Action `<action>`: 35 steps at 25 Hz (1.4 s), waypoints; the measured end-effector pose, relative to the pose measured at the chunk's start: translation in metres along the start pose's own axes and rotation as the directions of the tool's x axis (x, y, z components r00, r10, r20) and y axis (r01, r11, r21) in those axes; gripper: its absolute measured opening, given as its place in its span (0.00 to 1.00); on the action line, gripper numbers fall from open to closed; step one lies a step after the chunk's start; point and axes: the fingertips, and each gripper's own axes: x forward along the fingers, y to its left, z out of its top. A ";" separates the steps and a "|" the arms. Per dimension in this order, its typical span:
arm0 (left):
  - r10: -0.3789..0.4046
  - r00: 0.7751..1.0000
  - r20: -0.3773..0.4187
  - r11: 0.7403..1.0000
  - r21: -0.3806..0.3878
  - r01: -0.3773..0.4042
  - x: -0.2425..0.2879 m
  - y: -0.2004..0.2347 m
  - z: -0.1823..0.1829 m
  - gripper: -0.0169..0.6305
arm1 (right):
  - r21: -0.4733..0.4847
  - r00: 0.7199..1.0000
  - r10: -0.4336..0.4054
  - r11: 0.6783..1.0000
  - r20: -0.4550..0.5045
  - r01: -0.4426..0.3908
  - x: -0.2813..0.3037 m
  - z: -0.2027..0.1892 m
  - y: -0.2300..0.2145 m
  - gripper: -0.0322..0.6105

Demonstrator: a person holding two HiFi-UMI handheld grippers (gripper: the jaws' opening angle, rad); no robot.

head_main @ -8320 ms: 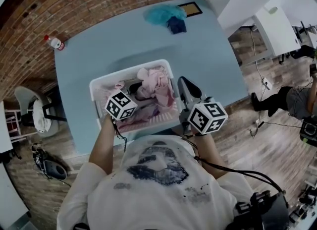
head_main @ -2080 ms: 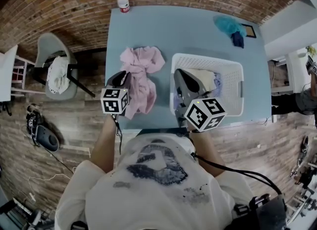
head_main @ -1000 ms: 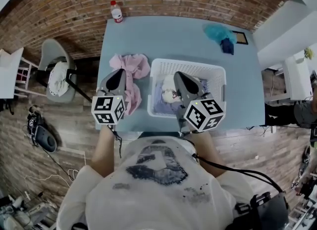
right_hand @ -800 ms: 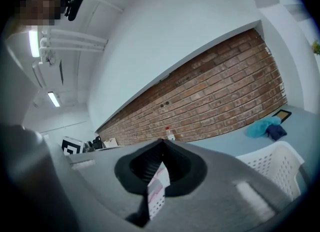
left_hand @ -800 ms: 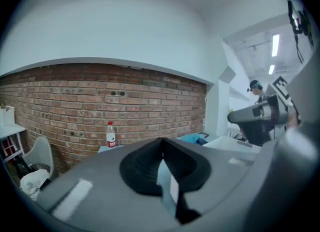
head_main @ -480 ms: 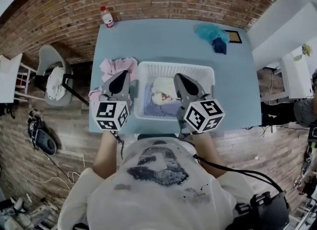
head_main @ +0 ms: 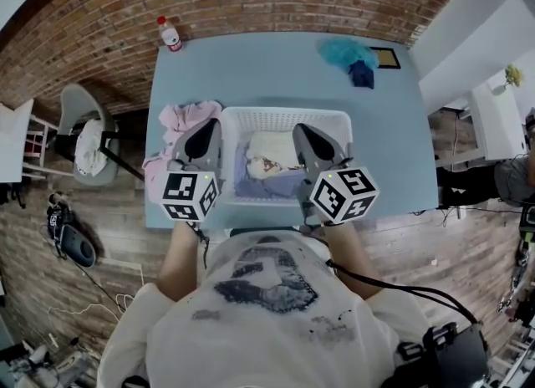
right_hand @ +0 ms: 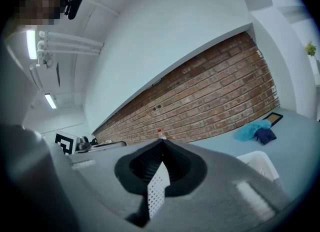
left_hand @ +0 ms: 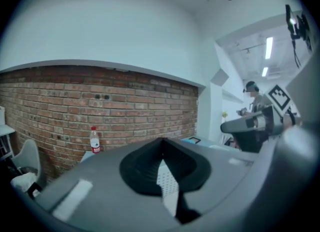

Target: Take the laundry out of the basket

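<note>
A white mesh basket (head_main: 338, 127) stands on the light blue table (head_main: 267, 68) right in front of me. Inside lie a cream garment (head_main: 269, 147) and a lavender cloth (head_main: 266, 186). A crumpled pink garment (head_main: 177, 119) rests on the table, touching the basket's left side. My left gripper (head_main: 209, 127) is shut and empty above the basket's left rim. My right gripper (head_main: 299, 130) hangs shut and empty over the basket's right half. In both gripper views the jaws meet at the tip (left_hand: 161, 141) (right_hand: 161, 141), with basket mesh (left_hand: 168, 185) (right_hand: 156, 188) showing below.
A water bottle (head_main: 170, 33) stands at the table's far left corner by the brick wall. A teal cloth (head_main: 341, 50), a dark blue cloth (head_main: 361, 74) and a small framed picture (head_main: 386, 58) lie far right. A chair with white cloth (head_main: 84, 135) is left of the table.
My left gripper has moved right, from above the pink garment to the basket's left rim. The right gripper keeps its place over the basket. The pink garment stays on the table.
</note>
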 end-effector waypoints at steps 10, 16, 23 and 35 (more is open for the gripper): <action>-0.038 0.999 -0.015 0.999 0.001 0.038 0.008 -0.006 -0.003 0.01 | -0.003 1.000 -0.001 1.000 -0.011 0.001 0.003 -0.001 -0.003 0.05; -0.047 0.998 -0.044 0.999 0.004 0.047 0.014 -0.006 -0.013 0.01 | -0.023 0.999 0.010 1.000 -0.042 -0.011 0.011 -0.004 -0.003 0.05; -0.047 0.997 -0.069 0.999 -0.003 0.047 0.018 -0.007 -0.027 0.01 | -0.115 0.993 -0.004 0.993 -0.120 -0.010 0.020 -0.016 -0.015 0.05; 0.003 0.993 -0.115 0.999 -0.044 -0.008 0.027 -0.012 -0.059 0.01 | -0.158 0.909 0.118 0.968 -0.400 -0.195 0.040 -0.075 -0.036 0.47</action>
